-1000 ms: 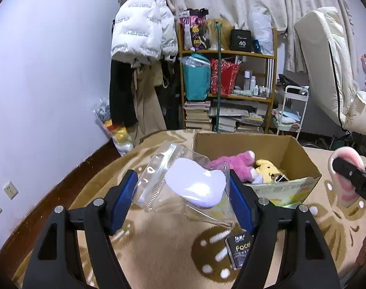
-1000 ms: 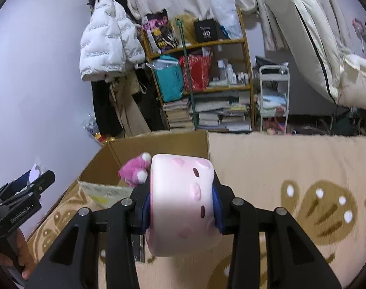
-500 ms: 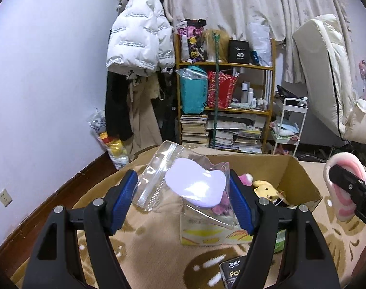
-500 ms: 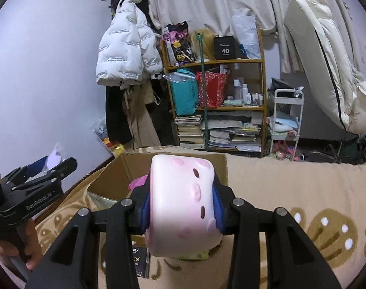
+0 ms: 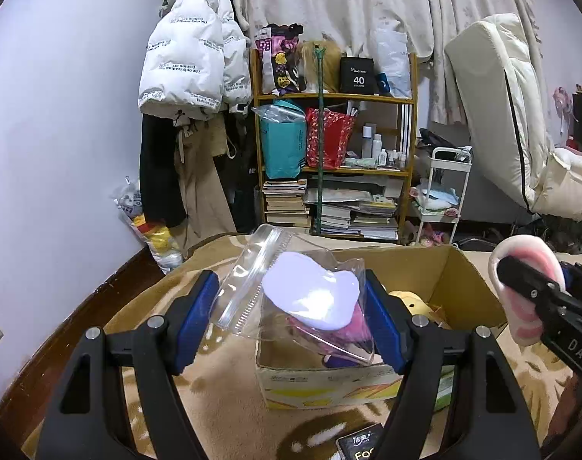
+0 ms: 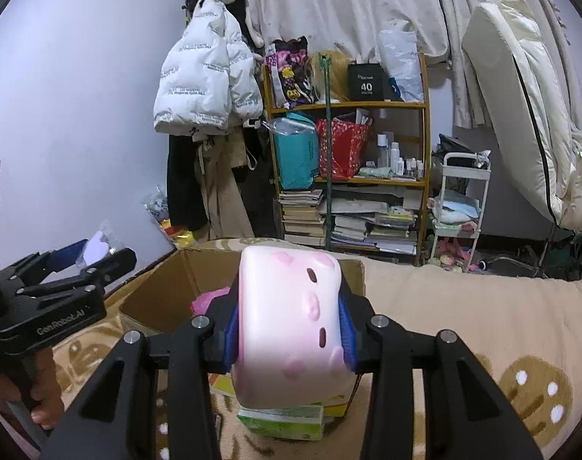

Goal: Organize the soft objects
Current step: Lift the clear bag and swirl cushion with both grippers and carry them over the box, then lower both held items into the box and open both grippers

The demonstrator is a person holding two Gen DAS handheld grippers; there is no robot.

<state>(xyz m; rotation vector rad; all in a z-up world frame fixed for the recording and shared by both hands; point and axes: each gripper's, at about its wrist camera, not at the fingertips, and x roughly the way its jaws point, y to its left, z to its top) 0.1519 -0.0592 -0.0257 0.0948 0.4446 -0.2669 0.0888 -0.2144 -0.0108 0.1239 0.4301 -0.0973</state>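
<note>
My left gripper (image 5: 291, 306) is shut on a clear zip bag (image 5: 298, 299) with a pale lilac soft piece inside, held over the near edge of an open cardboard box (image 5: 467, 280). A pink plush (image 5: 329, 335) and a yellow plush (image 5: 409, 303) lie in the box. My right gripper (image 6: 289, 318) is shut on a white and pink squishy toy (image 6: 287, 326), held above the box's near right corner (image 6: 156, 287). The toy also shows at the right of the left wrist view (image 5: 520, 299). The left gripper shows at the left of the right wrist view (image 6: 80, 264).
The box stands on a beige patterned blanket (image 6: 482, 326). A green tissue pack (image 6: 283, 421) lies by the box and a black packet (image 5: 361, 446) in front of it. A cluttered shelf (image 5: 336, 161), hanging coats (image 5: 191, 76), a white cart (image 5: 444, 191) and a propped mattress (image 5: 513, 115) stand behind.
Both grippers have risen and moved closer over the box with their loads. The box now sits lower and nearer in both views.
</note>
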